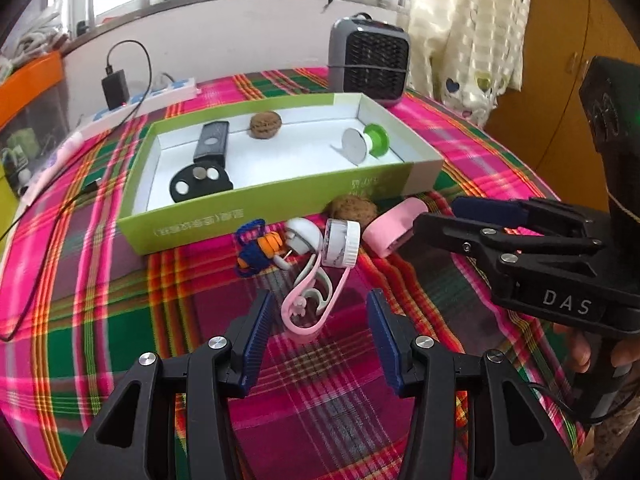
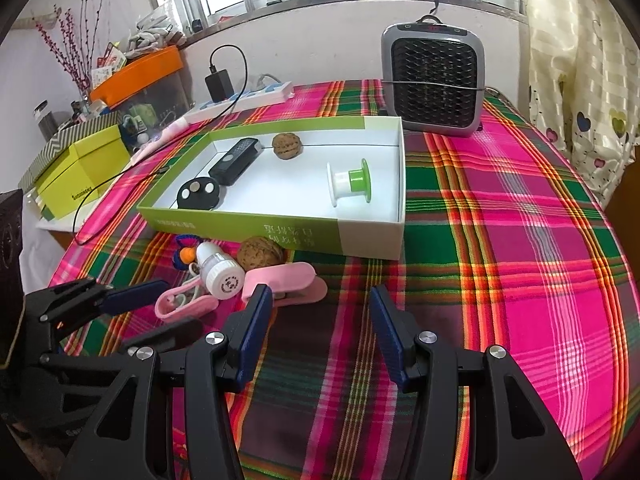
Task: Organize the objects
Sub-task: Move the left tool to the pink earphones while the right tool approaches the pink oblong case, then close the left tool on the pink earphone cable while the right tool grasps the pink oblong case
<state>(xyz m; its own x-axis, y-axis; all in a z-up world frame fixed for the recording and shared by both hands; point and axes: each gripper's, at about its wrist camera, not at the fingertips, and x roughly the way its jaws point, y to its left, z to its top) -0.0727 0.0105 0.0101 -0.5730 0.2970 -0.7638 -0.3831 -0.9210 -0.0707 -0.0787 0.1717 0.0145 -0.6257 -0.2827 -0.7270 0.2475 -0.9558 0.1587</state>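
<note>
The green box (image 1: 256,204) sits open on the plaid worktop (image 1: 328,380) and already holds a black remote (image 1: 212,142), a black disc (image 1: 198,184), one walnut (image 1: 265,123) and a green spool (image 1: 366,142). What is left to sort lies in a tight cluster just in front of the box's near wall: a second walnut (image 1: 352,208), a white jar (image 1: 341,243), a pink clip (image 1: 394,226), a pink-and-white strap (image 1: 310,304) and a blue-and-orange knitted charm (image 1: 256,250).

The left gripper (image 1: 318,330) hovers over the strap with its jaws standing wide and nothing between them. The right gripper (image 2: 316,320) is likewise wide and empty, near the pink clip (image 2: 286,282).

The likely step is the left-hand pick of the strap. It is thin, looped and lying partly under the jar — so close on the free loop nearest the gripper, not the tangled end. Lift slowly, since the jar could roll off and knock the charm. The right gripper should wait clear — the two are close together here.
</note>
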